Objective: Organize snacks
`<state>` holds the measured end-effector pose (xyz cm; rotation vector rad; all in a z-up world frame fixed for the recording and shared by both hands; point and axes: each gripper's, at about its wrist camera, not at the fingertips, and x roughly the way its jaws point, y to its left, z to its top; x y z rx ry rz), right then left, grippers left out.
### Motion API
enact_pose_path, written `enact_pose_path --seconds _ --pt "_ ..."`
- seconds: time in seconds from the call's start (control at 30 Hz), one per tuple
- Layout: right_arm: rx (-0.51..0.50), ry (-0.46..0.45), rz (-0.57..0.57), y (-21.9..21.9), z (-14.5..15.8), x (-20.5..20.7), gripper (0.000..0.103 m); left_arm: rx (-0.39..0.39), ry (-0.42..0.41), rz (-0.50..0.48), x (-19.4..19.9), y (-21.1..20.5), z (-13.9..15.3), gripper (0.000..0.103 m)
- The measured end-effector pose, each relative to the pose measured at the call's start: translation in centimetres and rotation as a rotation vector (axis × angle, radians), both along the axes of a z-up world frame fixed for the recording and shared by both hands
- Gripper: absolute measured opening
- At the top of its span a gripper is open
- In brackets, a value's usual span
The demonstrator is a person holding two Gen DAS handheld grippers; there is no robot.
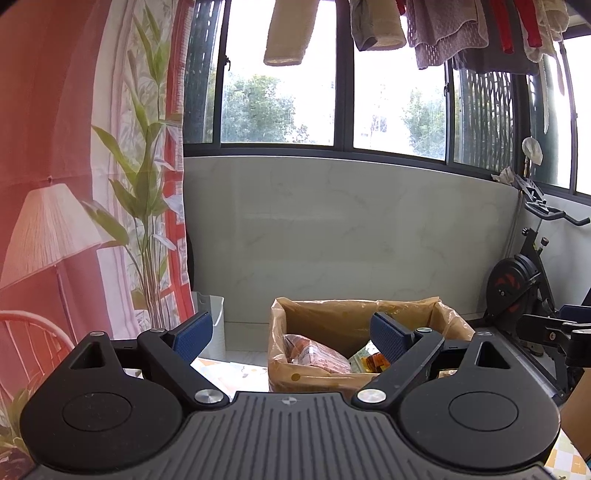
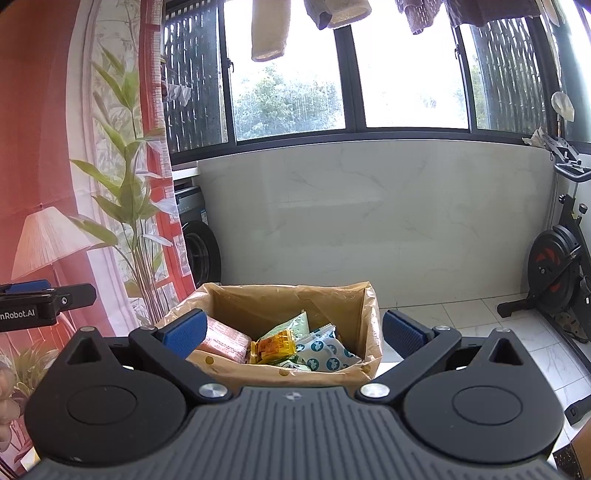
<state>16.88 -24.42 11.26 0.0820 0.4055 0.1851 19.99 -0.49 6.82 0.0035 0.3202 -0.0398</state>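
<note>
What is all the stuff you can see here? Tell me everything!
box: one, brown, lined with a plastic bag, on the table ahead
pink packet: one, in the box, left
yellow packet: one, in the box, middle
green packet: one, in the box, behind the yellow
white packet: one, blue pattern, in the box, right
exercise bike: one, black, right
laundry: several pieces, hanging above the window
curtain: one, red with printed plants, left
left gripper: open, empty
right gripper: open, empty
</note>
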Motion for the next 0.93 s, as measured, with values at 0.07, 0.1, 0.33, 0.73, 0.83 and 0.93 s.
enact_pose_path --seconds 0.07,0.1,0.33,0.73,0.83,0.93 --pt "0.000 -0.003 0.001 0.04 0.08 -0.07 0.103 -0.004 0.001 0.000 -0.07 -0.02 -0.02 0.094" --pt "-0.001 -0.003 0.002 0.07 0.11 -0.09 0.103 -0.003 0.002 0.000 -0.09 -0.02 -0.03 0.094" --pt "-0.002 -0.005 0.004 0.07 0.17 -0.20 0.103 -0.011 0.007 0.002 -0.09 0.21 0.04 0.094" --pt "-0.003 -0.010 0.010 0.10 0.28 -0.40 0.103 -0.008 0.006 0.008 -0.30 0.40 0.06 0.094" --pt "-0.003 -0.010 0.010 0.11 0.28 -0.40 0.103 -0.009 0.001 0.007 -0.47 0.42 0.09 0.094" --pt "-0.003 -0.010 0.010 0.10 0.27 -0.39 0.103 -0.007 -0.001 0.007 -0.61 0.38 0.09 0.094"
